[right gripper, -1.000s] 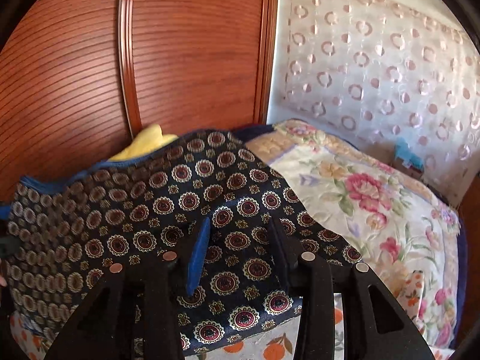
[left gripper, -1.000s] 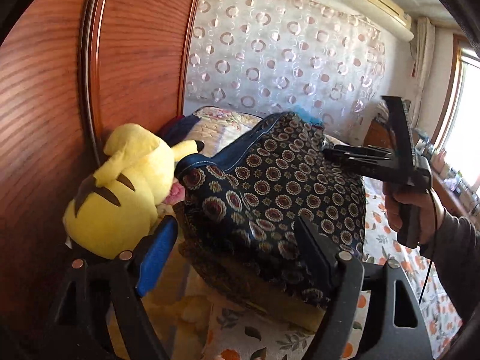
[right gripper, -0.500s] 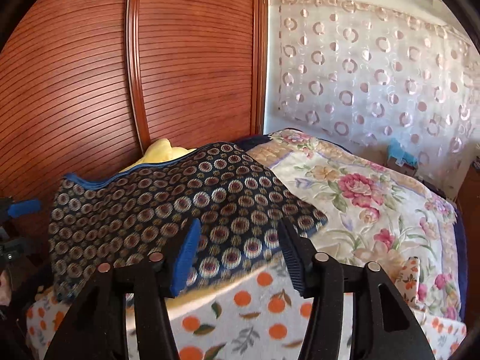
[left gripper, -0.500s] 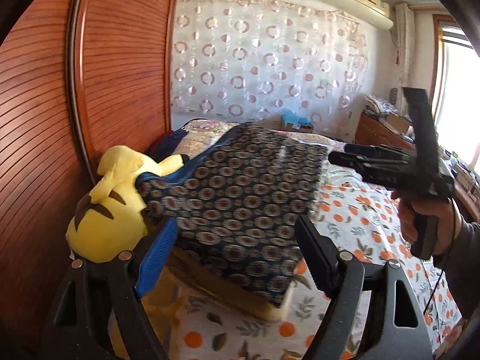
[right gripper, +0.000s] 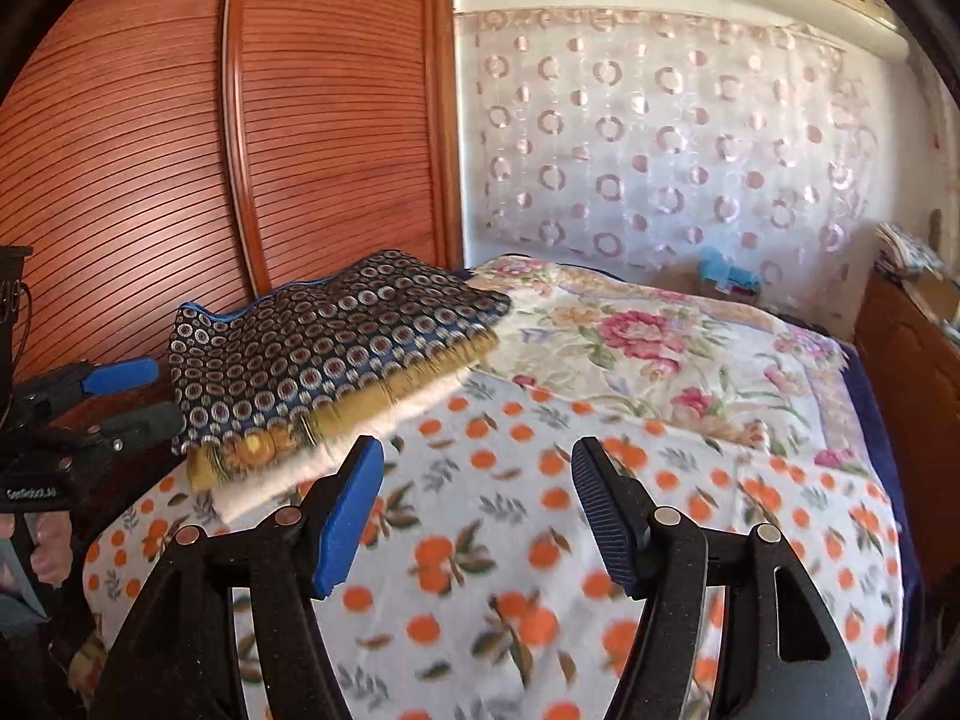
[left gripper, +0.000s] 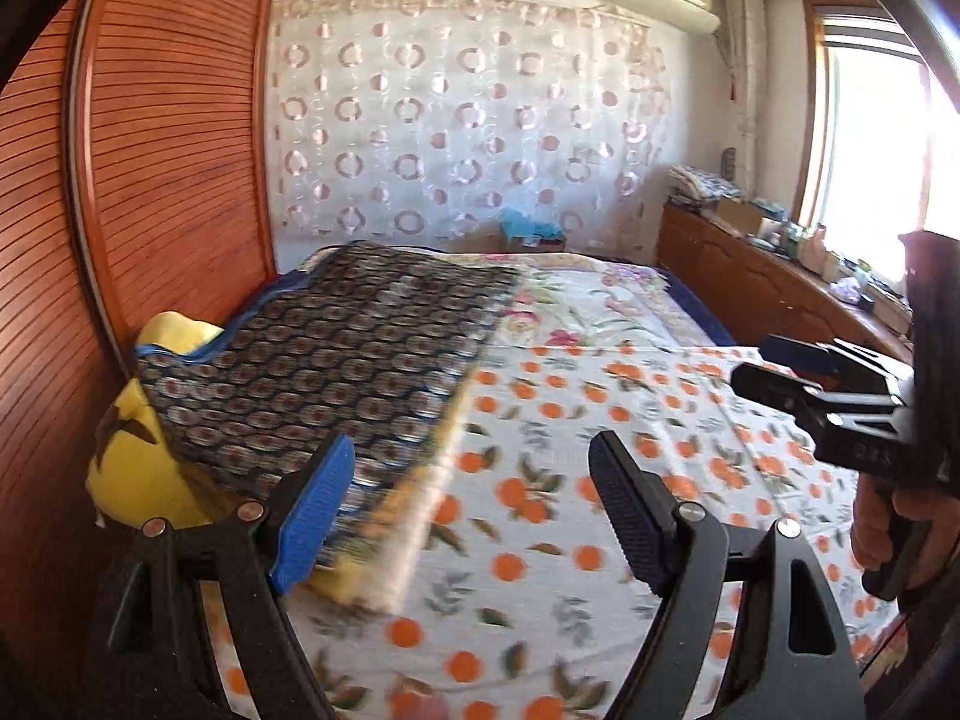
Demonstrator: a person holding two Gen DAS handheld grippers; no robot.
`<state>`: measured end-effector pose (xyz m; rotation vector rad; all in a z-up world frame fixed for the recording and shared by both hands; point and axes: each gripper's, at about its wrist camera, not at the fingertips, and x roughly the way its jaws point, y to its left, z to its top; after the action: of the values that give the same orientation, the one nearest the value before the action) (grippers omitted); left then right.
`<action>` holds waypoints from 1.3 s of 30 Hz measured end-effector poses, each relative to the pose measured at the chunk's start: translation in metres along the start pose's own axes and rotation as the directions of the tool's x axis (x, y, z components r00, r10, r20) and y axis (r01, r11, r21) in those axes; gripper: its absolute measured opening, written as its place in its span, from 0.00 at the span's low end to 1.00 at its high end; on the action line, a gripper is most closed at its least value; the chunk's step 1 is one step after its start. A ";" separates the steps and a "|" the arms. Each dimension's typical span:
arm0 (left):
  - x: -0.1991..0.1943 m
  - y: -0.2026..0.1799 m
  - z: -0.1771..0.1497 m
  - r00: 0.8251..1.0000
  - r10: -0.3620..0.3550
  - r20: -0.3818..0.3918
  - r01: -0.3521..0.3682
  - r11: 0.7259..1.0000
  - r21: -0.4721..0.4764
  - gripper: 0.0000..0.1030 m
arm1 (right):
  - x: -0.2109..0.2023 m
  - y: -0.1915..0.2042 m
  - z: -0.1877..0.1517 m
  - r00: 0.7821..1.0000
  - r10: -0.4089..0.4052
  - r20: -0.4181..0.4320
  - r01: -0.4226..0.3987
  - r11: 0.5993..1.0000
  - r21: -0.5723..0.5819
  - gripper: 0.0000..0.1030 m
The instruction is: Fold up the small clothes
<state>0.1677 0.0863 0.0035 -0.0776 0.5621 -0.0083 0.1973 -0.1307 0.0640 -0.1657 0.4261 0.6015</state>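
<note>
The folded patterned garment (right gripper: 324, 348) lies on the bed (right gripper: 540, 540) by the wooden headboard, up-left of the right hand-held gripper (right gripper: 474, 510) (jaws opening, nothing between them). The left hand-held gripper (left gripper: 468, 510) stands apart, empty, just beside the garment's edge.
</note>
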 end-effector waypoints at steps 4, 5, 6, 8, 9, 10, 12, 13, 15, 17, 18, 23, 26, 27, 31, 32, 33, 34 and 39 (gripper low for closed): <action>-0.006 -0.030 -0.003 0.999 -0.049 0.001 0.049 0.998 0.026 0.79 | -0.048 -0.006 -0.020 0.997 -0.068 0.019 0.067 0.997 0.046 0.65; -0.008 -0.036 -0.004 0.999 -0.054 0.001 0.054 0.998 0.028 0.79 | -0.060 -0.006 -0.024 0.996 -0.087 0.024 0.085 0.995 0.056 0.65; -0.010 -0.042 -0.004 0.998 -0.065 0.003 0.065 0.997 0.031 0.79 | -0.072 -0.006 -0.028 0.994 -0.106 0.032 0.104 0.992 0.066 0.65; -0.015 -0.052 -0.005 0.997 -0.072 0.006 0.072 0.997 0.034 0.79 | -0.097 -0.007 -0.035 0.989 -0.142 0.050 0.137 0.987 0.086 0.65; -0.018 -0.057 -0.005 0.997 -0.073 0.008 0.073 0.997 0.036 0.79 | -0.106 -0.006 -0.037 0.986 -0.157 0.056 0.152 0.984 0.096 0.65; -0.021 -0.061 -0.006 0.997 -0.076 0.010 0.075 0.996 0.038 0.79 | -0.116 -0.005 -0.040 0.983 -0.171 0.062 0.164 0.981 0.106 0.65; -0.028 -0.070 -0.006 0.996 -0.082 0.017 0.081 0.996 0.044 0.79 | -0.136 -0.004 -0.043 0.978 -0.197 0.073 0.188 0.975 0.123 0.65; -0.032 -0.072 -0.006 0.996 -0.082 0.021 0.081 0.996 0.047 0.79 | -0.143 -0.005 -0.045 0.976 -0.205 0.078 0.194 0.972 0.129 0.65; -0.038 -0.078 -0.005 0.996 -0.079 0.029 0.077 0.996 0.053 0.79 | -0.156 -0.004 -0.048 0.972 -0.220 0.084 0.207 0.968 0.144 0.65; -0.042 -0.081 -0.006 0.996 -0.077 0.036 0.075 0.996 0.055 0.79 | -0.164 -0.001 -0.050 0.970 -0.227 0.086 0.212 0.965 0.151 0.65; -0.044 -0.083 -0.005 0.996 -0.077 0.039 0.074 0.996 0.057 0.79 | -0.167 0.001 -0.051 0.969 -0.232 0.088 0.217 0.964 0.152 0.65; -0.049 -0.085 -0.005 0.996 -0.070 0.048 0.067 0.996 0.053 0.79 | -0.173 0.010 -0.060 0.967 -0.236 0.091 0.221 0.963 0.156 0.65; -0.051 -0.085 -0.005 0.997 -0.062 0.053 0.059 0.997 0.055 0.79 | -0.173 0.014 -0.060 0.966 -0.242 0.091 0.226 0.962 0.154 0.65; -0.052 -0.085 -0.005 0.997 -0.061 0.054 0.058 0.997 0.054 0.79 | -0.173 0.013 -0.060 0.966 -0.243 0.091 0.227 0.961 0.155 0.65; -0.052 -0.085 -0.005 0.997 -0.058 0.053 0.055 0.997 0.054 0.79 | -0.173 0.015 -0.060 0.965 -0.247 0.090 0.231 0.960 0.157 0.65; -0.052 -0.085 -0.005 0.997 -0.058 0.055 0.055 0.997 0.053 0.79 | -0.171 0.010 -0.060 0.965 -0.248 0.090 0.232 0.960 0.159 0.65; -0.052 -0.085 -0.005 0.997 -0.057 0.054 0.054 0.997 0.053 0.79 | -0.170 0.009 -0.059 0.964 -0.248 0.090 0.232 0.959 0.160 0.65; -0.052 -0.086 -0.005 0.997 -0.058 0.055 0.055 0.997 0.051 0.79 | -0.169 0.007 -0.060 0.965 -0.248 0.091 0.232 0.959 0.161 0.65; -0.053 -0.086 -0.004 0.997 -0.058 0.058 0.055 0.997 0.052 0.79 | -0.171 0.002 -0.061 0.964 -0.248 0.091 0.231 0.959 0.165 0.65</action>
<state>0.1215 0.0018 0.0346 -0.0441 0.5002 -0.0747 0.0481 -0.2332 0.0833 -0.0355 0.3370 0.3350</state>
